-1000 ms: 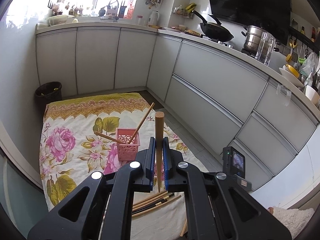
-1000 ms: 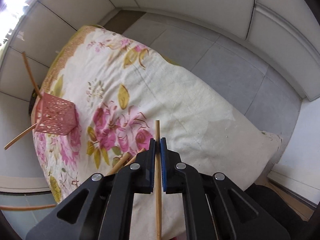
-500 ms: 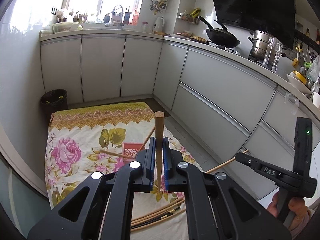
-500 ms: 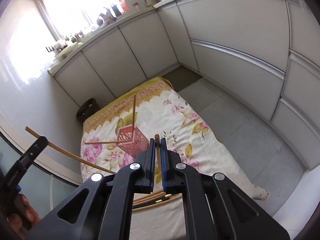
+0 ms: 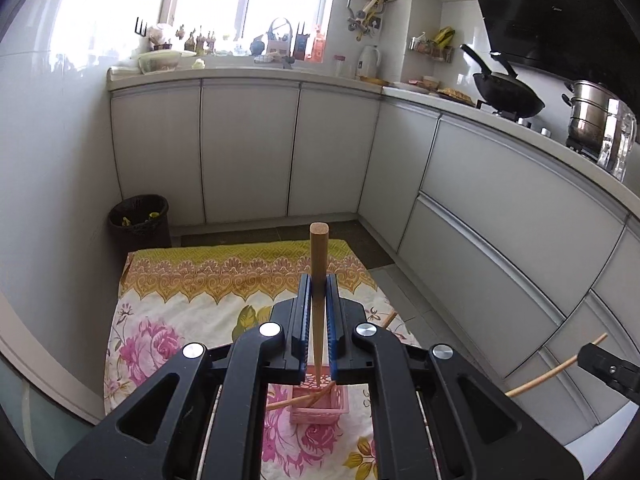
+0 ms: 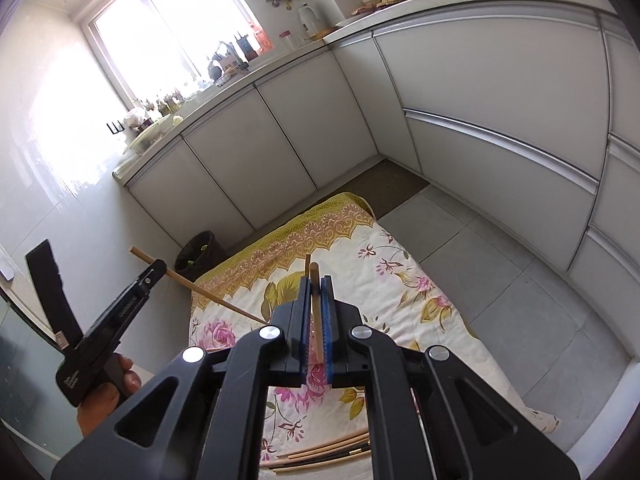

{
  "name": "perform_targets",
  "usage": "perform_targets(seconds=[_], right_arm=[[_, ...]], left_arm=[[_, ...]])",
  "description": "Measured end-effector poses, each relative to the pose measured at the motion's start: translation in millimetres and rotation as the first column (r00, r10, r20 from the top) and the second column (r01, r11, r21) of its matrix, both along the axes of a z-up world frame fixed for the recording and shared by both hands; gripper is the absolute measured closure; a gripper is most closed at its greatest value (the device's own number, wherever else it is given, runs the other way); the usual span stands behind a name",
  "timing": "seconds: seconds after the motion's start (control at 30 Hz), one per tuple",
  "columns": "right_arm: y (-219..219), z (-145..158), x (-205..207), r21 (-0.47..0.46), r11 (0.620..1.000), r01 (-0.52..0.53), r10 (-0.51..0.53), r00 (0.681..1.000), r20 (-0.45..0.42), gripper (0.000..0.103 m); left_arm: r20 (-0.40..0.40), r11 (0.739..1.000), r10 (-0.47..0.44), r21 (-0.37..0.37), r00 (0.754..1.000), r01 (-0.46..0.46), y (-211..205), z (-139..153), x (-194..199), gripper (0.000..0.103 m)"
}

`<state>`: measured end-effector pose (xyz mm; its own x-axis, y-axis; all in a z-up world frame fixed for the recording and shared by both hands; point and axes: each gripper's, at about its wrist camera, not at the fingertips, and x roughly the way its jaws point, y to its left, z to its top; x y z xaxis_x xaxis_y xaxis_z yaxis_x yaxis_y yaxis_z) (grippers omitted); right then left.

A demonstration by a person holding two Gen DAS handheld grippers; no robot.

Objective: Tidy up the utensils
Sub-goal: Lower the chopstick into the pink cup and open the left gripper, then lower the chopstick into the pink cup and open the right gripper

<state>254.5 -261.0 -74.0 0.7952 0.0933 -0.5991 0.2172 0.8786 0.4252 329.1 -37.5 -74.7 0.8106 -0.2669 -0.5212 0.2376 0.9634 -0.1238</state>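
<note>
My left gripper (image 5: 319, 284) is shut on a wooden chopstick (image 5: 319, 248) that stands upright between the pads, its thin end just over the pink lattice basket (image 5: 320, 406). Two chopsticks lean in that basket. My right gripper (image 6: 316, 284) is shut on another chopstick (image 6: 315, 312), high above the floral cloth (image 6: 360, 240). In the right wrist view the left gripper (image 6: 158, 268) shows at the left, held by a hand, its chopstick (image 6: 208, 292) slanting down. In the left wrist view the right gripper (image 5: 588, 354) is at the right edge. Several loose chopsticks (image 6: 324, 456) lie on the cloth's near end.
The floral cloth (image 5: 160, 320) covers the kitchen floor between grey cabinets (image 5: 500, 208). A dark waste bin (image 5: 138, 218) stands in the far left corner. A wok (image 5: 508, 96) and a steel pot (image 5: 592, 120) sit on the counter at the right.
The left gripper moved forward with its chopstick until the pink basket lay under its jaws. The right gripper rose off the cloth with its chopstick and tilted up toward the cabinets.
</note>
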Motion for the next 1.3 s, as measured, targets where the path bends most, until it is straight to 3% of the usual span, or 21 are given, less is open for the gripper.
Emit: perform_targets(seconds=[0.1, 0.2, 0.23, 0.47, 0.77, 1.07, 1.13, 1.2, 1.3], right_arm=[[1.2, -6.1, 6.8, 0.008, 1.0, -0.003, 0.003, 1.0, -0.009, 0.098], [3.3, -8.7, 12.6, 0.011, 1.0, -0.005, 0.005, 1.0, -0.004, 0.098], [4.3, -8.8, 14.0, 0.013, 1.0, -0.005, 0.005, 1.0, -0.001, 0.098], [16.7, 0.0, 33.0, 0.009, 1.0, -0.008, 0.007, 0.999, 0.05, 0.098], [49.7, -7.7, 67.3, -0.055, 0.998, -0.022, 0.026, 0.997, 0.069, 0.098], [64.5, -61.9, 97.8, -0.064, 0.997, -0.035, 0.034, 0.999, -0.009, 0.096], [60.9, -67.7, 95.4, -0.038, 0.999, -0.035, 0.035, 0.999, -0.016, 0.078], [54.8, -67.2, 88.2, -0.012, 1.0, -0.024, 0.024, 1.0, 0.004, 0.031], [43.1, -57.5, 71.6, 0.012, 1.0, 0.013, -0.013, 0.999, 0.051, 0.025]], left_arm=[[-0.051, 1.0, -0.005, 0.017, 0.999, 0.006, -3.3, -25.7, 15.5, 0.095], [-0.086, 1.0, -0.023, 0.009, 0.996, 0.024, -1.1, -38.9, 15.1, 0.075], [-0.079, 1.0, -0.027, -0.006, 0.997, 0.027, 2.0, -37.9, 11.0, 0.068], [0.027, 0.99, 0.005, -0.142, 1.0, -0.001, 41.2, 1.6, -39.1, 0.054], [0.024, 0.977, 0.078, -0.199, 0.997, -0.072, 84.8, -3.2, -88.5, 0.053], [-0.014, 0.977, 0.094, -0.19, 0.995, -0.095, 97.0, -17.9, -98.7, 0.053], [-0.013, 0.977, 0.095, -0.189, 0.995, -0.095, 98.1, -16.5, -100.1, 0.053], [-0.013, 0.977, 0.095, -0.192, 0.995, -0.095, 98.9, -16.0, -100.9, 0.053], [-0.008, 0.977, 0.089, -0.193, 0.996, -0.089, 96.7, -13.5, -105.3, 0.052]])
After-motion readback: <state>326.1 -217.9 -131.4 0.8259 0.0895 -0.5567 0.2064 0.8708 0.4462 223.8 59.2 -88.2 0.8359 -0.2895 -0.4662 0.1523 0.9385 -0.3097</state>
